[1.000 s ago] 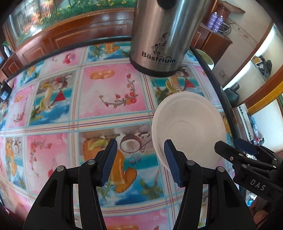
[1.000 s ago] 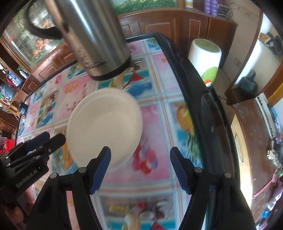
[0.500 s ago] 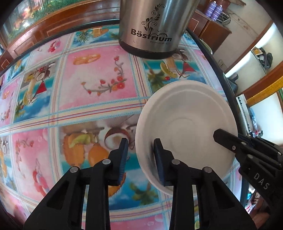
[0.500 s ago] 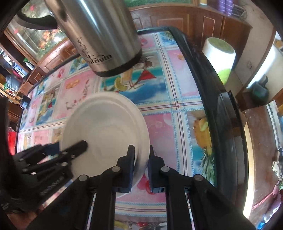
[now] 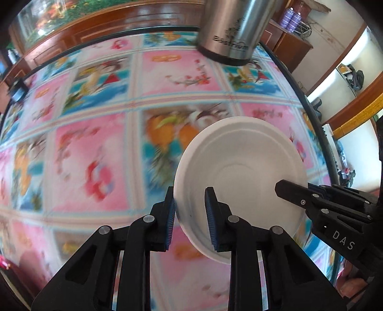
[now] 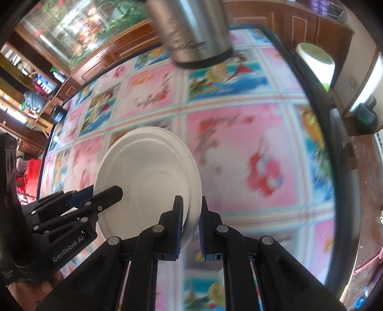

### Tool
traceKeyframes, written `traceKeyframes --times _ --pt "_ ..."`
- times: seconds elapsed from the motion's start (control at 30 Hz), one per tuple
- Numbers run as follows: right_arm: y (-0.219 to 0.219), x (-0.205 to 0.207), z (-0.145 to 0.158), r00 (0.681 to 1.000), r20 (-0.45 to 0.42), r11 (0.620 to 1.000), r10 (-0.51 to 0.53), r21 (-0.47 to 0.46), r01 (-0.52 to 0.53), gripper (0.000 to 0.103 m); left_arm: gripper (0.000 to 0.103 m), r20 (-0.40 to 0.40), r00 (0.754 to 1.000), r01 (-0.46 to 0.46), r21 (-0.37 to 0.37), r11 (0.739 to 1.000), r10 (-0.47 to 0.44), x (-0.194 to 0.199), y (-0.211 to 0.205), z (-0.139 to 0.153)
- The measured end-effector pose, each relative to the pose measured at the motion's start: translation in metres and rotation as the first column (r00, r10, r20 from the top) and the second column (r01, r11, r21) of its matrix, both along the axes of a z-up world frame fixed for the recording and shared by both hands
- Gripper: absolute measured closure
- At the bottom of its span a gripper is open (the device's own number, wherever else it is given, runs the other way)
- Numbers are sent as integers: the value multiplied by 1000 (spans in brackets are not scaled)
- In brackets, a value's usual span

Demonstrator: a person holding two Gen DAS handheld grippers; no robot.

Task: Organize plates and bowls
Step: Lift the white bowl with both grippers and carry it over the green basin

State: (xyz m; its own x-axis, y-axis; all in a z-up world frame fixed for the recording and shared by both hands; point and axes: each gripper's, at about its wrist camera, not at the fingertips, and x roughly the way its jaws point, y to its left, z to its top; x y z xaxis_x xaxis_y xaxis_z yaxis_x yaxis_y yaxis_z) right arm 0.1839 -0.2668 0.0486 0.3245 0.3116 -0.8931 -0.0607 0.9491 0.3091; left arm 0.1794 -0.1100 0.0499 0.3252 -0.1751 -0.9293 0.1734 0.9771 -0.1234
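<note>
A white plate [image 5: 239,167] hangs tilted above the patterned tablecloth [image 5: 95,143], held from both sides. My left gripper [image 5: 190,191] straddles its left rim; its jaws are closing, one blue pad outside the rim and one on the inner face. In the right wrist view, my right gripper [image 6: 190,198] is shut on the opposite rim of the plate [image 6: 143,172]. Each gripper shows in the other's view: the right gripper [image 5: 287,191] at the plate's right edge, the left gripper [image 6: 115,191] at its left edge. The tablecloth is blurred while the plate stays sharp.
A tall steel flask [image 5: 232,31] stands at the far side of the table, also the steel flask [image 6: 191,31] in the right wrist view. The table's black edge [image 6: 318,119] curves down the right. A white and green container [image 6: 313,59] sits beyond it. Wooden cabinets [image 5: 119,21] line the back.
Both grippers closed onto the plate's rims. The plate then came away from the flask toward the near side, and the tablecloth now streaks with motion.
</note>
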Motion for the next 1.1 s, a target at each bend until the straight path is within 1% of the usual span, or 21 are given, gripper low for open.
traceKeyframes --times 0.17,0.23,0.43,0.57,0.87,1.1 --pt "37 -24 1 998 -10 998 54 11 -54 92 80 23 999 -46 9 999 46 -36 44 12" --pt "54 -34 2 997 -17 997 74 32 -73 91 80 32 997 -68 11 998 68 -49 60 17" --pt "105 -61 11 989 -11 989 145 28 -145 89 79 60 991 -124 20 992 123 -87 107 33" --pt "134 -77 16 982 -11 982 188 39 -187 89 79 63 985 -162 4 987 161 -106 135 42" --pt "184 -97 30 963 3 963 270 3 -270 88 79 79 974 -213 -5 977 213 -138 175 55" --pt "213 -108 37 949 12 949 314 -17 -314 88 79 84 965 -248 -6 969 248 -156 203 61"
